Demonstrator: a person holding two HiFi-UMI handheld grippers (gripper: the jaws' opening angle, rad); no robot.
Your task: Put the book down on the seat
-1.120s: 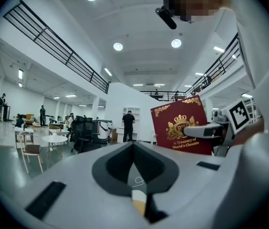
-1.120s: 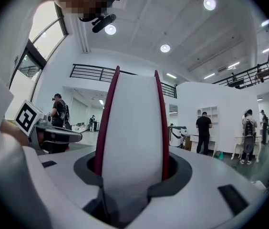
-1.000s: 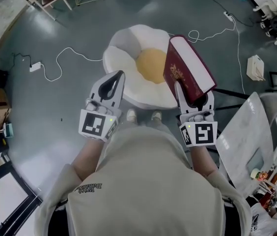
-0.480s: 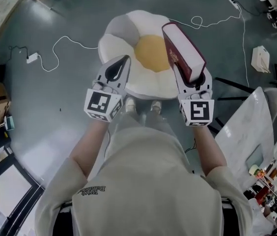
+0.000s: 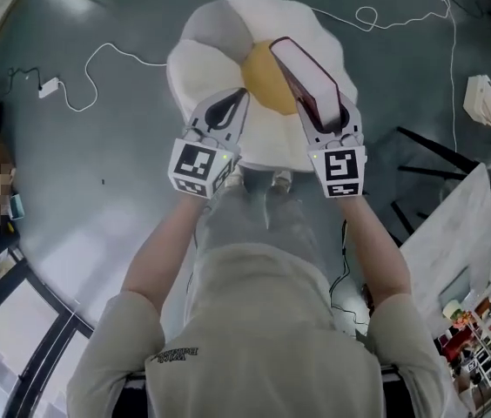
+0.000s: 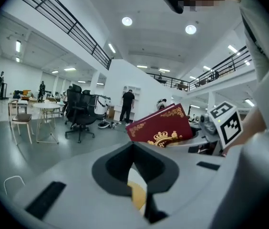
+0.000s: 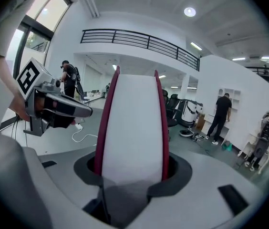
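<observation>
The seat (image 5: 228,37) is a round white cushion stool with a yellow centre (image 5: 267,81), shaped like a fried egg. My right gripper (image 5: 319,118) is shut on a dark red book (image 5: 306,77) with a gold crest. It holds the book on edge over the seat's right half, above the yellow centre. The right gripper view shows the book's white page edge (image 7: 132,123) between my right gripper's (image 7: 132,178) jaws. My left gripper (image 5: 242,96) hovers shut and empty over the seat's near left part. The left gripper view shows the book (image 6: 160,128) to the right of my left gripper (image 6: 134,149).
A white cable (image 5: 97,59) with a power strip (image 5: 50,85) lies on the grey floor left of the seat; another cable (image 5: 367,16) loops at its far right. A white chair (image 5: 463,216) and black frame legs (image 5: 428,146) stand at right. The person's feet (image 5: 258,179) are just before the seat.
Both grippers have moved forward over the seat. The book has come over the yellow centre and turned more onto its edge, still held by the right gripper.
</observation>
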